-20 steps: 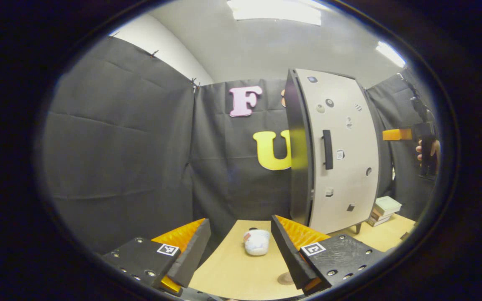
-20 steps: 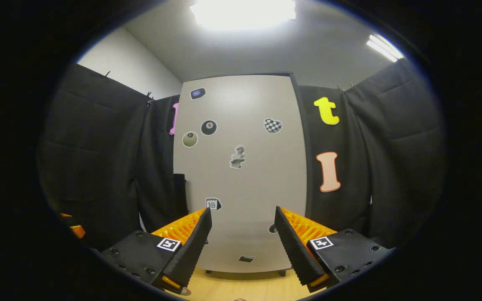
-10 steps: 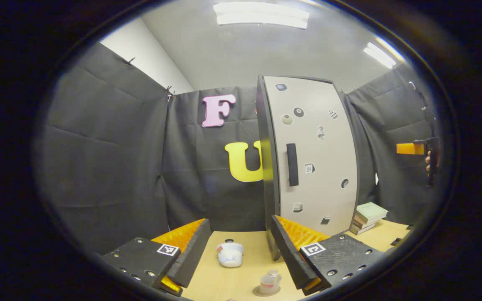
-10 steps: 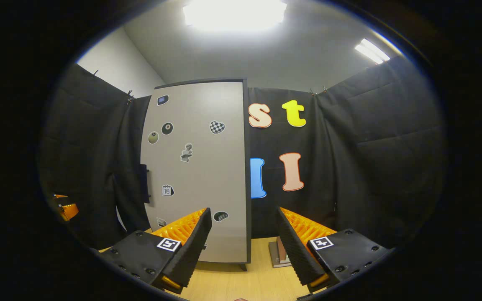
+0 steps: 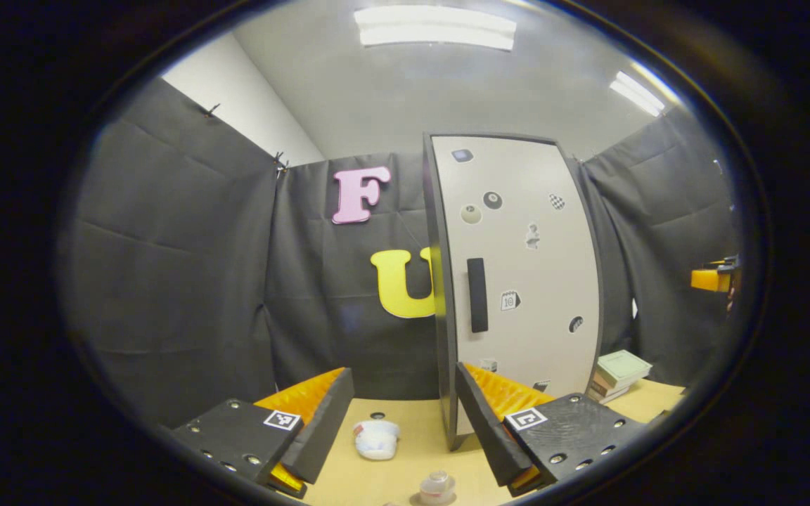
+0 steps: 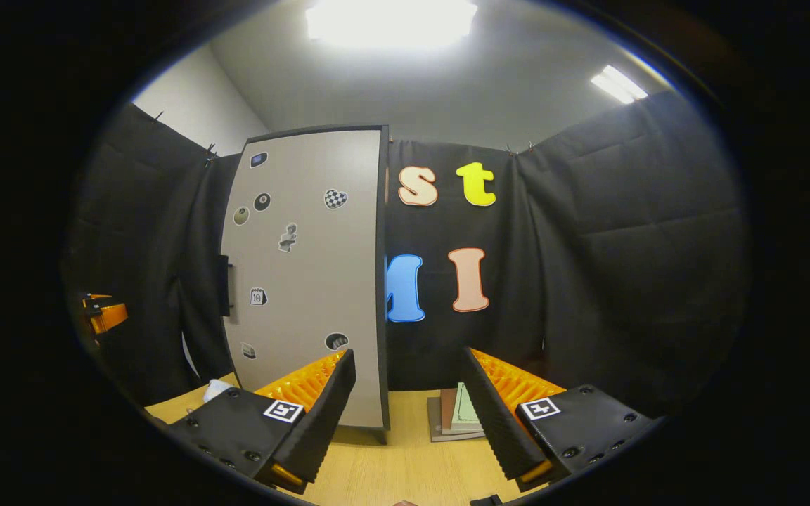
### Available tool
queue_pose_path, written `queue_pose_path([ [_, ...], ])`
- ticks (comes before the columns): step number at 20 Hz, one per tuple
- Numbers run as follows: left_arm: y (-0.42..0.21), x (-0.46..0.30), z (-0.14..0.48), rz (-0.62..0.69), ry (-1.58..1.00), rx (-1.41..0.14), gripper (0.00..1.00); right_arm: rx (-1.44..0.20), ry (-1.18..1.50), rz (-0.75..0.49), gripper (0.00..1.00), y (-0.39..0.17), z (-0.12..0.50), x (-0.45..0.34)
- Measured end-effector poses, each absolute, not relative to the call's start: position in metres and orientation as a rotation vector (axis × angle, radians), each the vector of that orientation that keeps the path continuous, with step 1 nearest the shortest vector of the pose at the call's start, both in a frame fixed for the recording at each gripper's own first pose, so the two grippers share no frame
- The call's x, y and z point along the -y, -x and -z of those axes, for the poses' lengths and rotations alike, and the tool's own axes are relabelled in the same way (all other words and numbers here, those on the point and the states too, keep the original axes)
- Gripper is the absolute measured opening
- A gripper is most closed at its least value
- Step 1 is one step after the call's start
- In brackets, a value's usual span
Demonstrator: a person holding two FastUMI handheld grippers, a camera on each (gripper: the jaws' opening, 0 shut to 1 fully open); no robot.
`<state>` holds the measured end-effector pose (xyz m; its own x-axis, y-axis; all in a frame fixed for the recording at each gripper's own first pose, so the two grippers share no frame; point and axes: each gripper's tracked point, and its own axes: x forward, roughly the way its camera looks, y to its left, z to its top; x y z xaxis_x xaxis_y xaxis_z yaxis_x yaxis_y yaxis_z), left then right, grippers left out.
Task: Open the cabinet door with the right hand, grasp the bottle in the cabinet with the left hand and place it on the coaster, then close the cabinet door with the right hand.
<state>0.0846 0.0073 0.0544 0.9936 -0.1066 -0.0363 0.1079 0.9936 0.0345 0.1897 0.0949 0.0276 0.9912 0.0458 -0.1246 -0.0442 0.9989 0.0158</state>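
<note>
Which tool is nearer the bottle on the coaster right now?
Left. The left tool hangs open just above the bottle, which stands on the table at its fingertips. The right tool is farther off, facing the cabinet door and books.

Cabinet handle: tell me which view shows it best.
The left gripper view: the black handle faces the camera in full on the cabinet door. The right gripper view catches it edge-on, a thin dark strip at the door's left edge.

The bottle (image 5: 436, 486) and coaster (image 5: 425, 500) were cut off at the near edge; door stickers (image 5: 510, 300) were too small to read.
</note>
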Motion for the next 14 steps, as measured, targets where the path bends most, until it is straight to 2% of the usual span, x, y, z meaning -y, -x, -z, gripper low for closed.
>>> queue_pose_path([
  [14,-0.0803,-0.0064,-0.0532,0.057,-0.058,-0.051,0.88,-0.138,-0.028,-0.088,0.96,-0.1917,-0.0252,-0.0975],
])
